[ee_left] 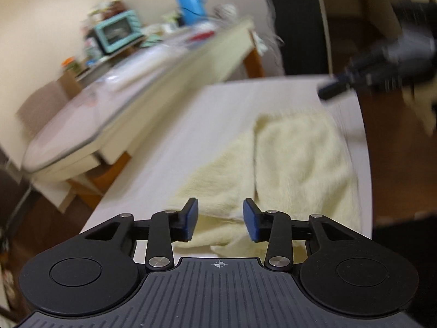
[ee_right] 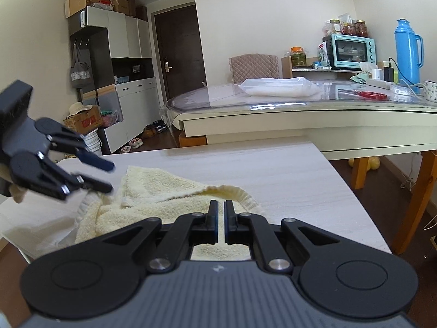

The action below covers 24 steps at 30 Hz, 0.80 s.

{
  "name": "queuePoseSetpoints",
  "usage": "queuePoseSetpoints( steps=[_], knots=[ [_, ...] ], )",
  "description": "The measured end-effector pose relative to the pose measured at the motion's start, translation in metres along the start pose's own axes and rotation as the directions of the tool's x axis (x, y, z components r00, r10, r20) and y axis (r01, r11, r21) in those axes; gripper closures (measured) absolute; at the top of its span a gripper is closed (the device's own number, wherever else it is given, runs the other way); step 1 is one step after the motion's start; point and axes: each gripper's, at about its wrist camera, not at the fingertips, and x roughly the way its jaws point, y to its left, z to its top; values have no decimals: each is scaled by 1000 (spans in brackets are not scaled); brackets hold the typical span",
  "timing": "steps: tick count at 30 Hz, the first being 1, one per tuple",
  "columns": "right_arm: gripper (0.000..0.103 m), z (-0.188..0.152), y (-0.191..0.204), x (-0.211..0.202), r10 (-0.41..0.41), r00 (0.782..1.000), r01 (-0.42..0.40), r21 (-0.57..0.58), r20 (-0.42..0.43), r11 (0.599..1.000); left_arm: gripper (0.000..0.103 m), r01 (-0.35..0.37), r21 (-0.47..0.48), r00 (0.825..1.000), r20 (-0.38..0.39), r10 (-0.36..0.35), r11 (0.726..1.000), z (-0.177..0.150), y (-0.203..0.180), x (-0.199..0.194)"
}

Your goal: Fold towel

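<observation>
A pale wooden table (ee_right: 273,169) is standing in a lived-in room, carrying a cream towel (ee_right: 169,188) that is lying rumpled and partly doubled over at its near end. The left gripper (ee_left: 220,217) is hovering with jaws partly apart and empty over the towel's near left edge, while the right gripper (ee_right: 221,222) is sitting closed, apparently holding nothing. The towel is looking soft, light and limp, so it is likely handling best pinched at its corners or hem

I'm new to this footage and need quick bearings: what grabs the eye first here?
A rumpled cream towel sprawls across the pale table, right in front of both cameras. The left claw hangs open just above the towel's near edge. Behind, a bright blue thermos and a teal mini oven stand on the long counter.
</observation>
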Motion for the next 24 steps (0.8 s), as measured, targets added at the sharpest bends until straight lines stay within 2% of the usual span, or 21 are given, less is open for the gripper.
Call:
queuePoseSetpoints(
  steps=[2,4,7,9,11,12,17,24],
  knots=[
    [99,1,-2,-1,-6,1000,6,3,-3,1000,62,32,39,999,-14,-32,999,0,-1,9],
    [99,2,-4,0,-12,1000,12,5,-9,1000,62,41,67,999,-23,-39,997,1,-2,17],
    [98,2,-6,4,-15,1000,15,11,-20,1000,62,42,157,998,-56,-33,987,1,-9,31],
    [98,3,-7,6,-17,1000,17,16,-23,1000,76,60,192,997,-55,-50,980,2,-11,34],
    [98,4,-7,8,-19,1000,19,18,-25,1000,91,89,169,995,-66,-78,982,3,-7,34],
    [98,4,-7,8,-19,1000,20,16,-23,1000,95,88,156,995,-63,-79,984,3,-6,34],
    [99,8,-5,8,-21,1000,21,4,-11,1000,97,16,40,1000,-11,-16,999,-6,7,10],
    [98,5,1,3,-23,1000,23,-15,-14,1000,97,-98,-45,992,71,101,994,-7,15,-43]
  ],
)
